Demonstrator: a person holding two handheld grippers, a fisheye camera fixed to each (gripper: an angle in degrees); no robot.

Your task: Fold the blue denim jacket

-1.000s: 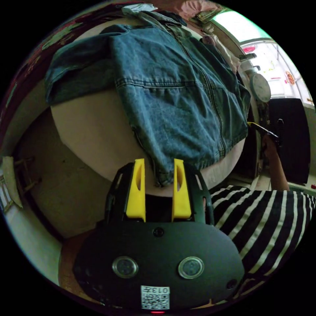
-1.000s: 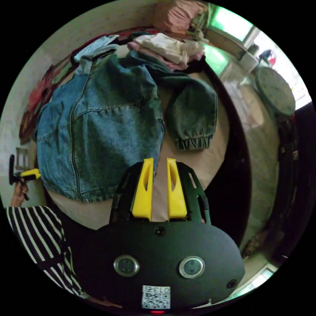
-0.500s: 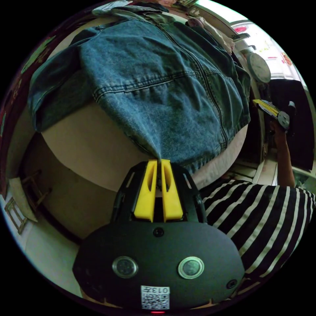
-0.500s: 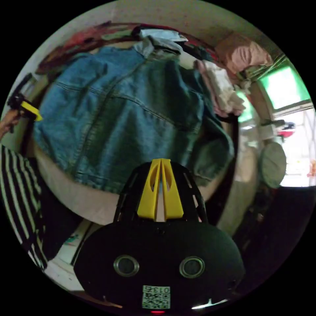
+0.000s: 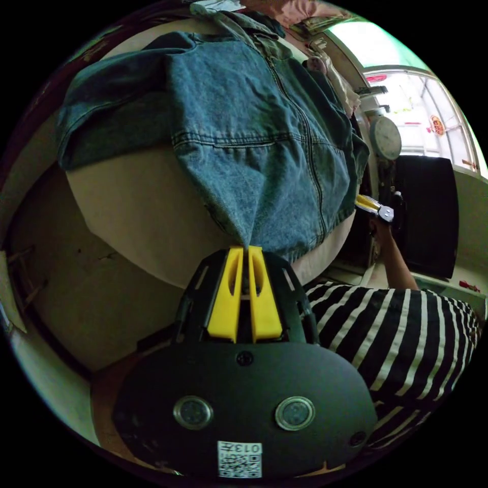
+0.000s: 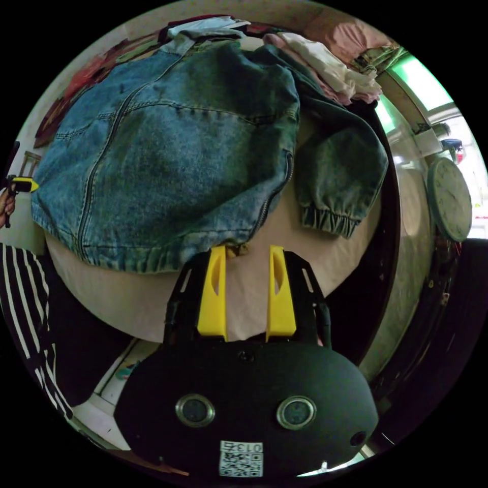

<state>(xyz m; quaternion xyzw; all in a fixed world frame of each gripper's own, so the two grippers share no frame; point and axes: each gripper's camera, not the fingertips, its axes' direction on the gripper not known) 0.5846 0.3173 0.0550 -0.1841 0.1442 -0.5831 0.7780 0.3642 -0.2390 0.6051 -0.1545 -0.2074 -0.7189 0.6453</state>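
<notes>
Left gripper view: my left gripper [image 5: 244,250], with yellow jaws on a black body, is clenched on the near hem corner of the blue denim jacket [image 5: 254,142], both jaws pressing a peak of cloth between them. The jacket lies spread on a round beige table [image 5: 137,213], one sleeve reaching to the table's far left edge. Bare tabletop lies left of the pinched corner. Off the table's right edge, my right gripper [image 5: 371,206] shows beside a round wall clock [image 5: 385,138], and my black-and-white striped shirt [image 5: 401,330] sits lower right.

Right gripper view: my right gripper [image 6: 246,251] has its yellow jaws spread apart and holds nothing, hovering just off the hem by the zipper end. An elastic-cuffed sleeve [image 6: 330,173] lies to the right, with bare table between it and the rim. Folded pale clothes [image 6: 325,66] sit at the far edge.
</notes>
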